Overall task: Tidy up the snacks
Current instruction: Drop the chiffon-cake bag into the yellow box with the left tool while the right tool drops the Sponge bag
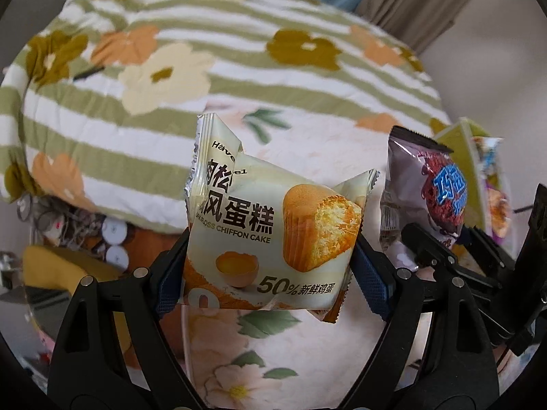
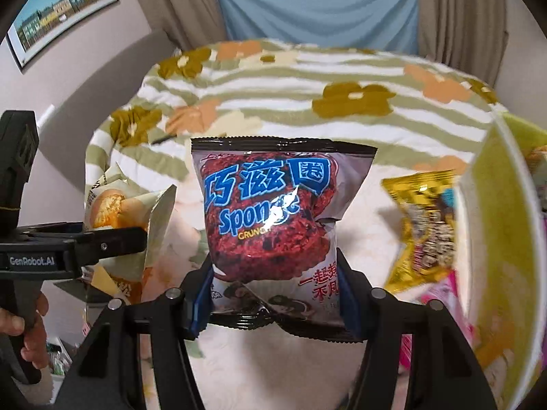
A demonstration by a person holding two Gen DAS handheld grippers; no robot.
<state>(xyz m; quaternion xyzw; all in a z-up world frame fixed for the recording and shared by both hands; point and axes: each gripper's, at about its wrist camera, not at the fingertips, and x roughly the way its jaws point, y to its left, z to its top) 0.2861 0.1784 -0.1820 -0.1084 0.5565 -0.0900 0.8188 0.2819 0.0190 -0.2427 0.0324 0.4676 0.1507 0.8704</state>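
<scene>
Blue-padded fingers (image 1: 371, 270) of the left gripper (image 1: 270, 273) are clamped on the lower part of a cream chiffon cake packet (image 1: 270, 225), which stands upright in the middle of the left wrist view, lifted clear of the bed (image 1: 212, 68) behind it. At the right edge of that view the right gripper (image 1: 430, 253) appears side-on, pinching the purple sponge crunch packet (image 1: 424, 198).

In the right wrist view, the right gripper's (image 2: 275, 304) fingers (image 2: 198, 304) squeeze the bottom of the same sponge crunch packet (image 2: 273, 218), held upright at frame center with its black top seal uppermost. At the left edge the left gripper (image 2: 119, 235) shows with the cake packet (image 2: 112, 205) in its grip, and a hand (image 2: 30, 328) wraps the handle at lower left.

At the right of the frame stands a yellow-green box (image 2: 492, 239), blurred, with a gold snack packet (image 2: 427, 229) just beside its wall and a pink packet (image 2: 441, 294) below that. A striped floral quilt (image 2: 307, 102) covers the bed across the upper half, blue curtain (image 2: 318, 0) behind it, framed picture (image 2: 61, 7) at upper left.
</scene>
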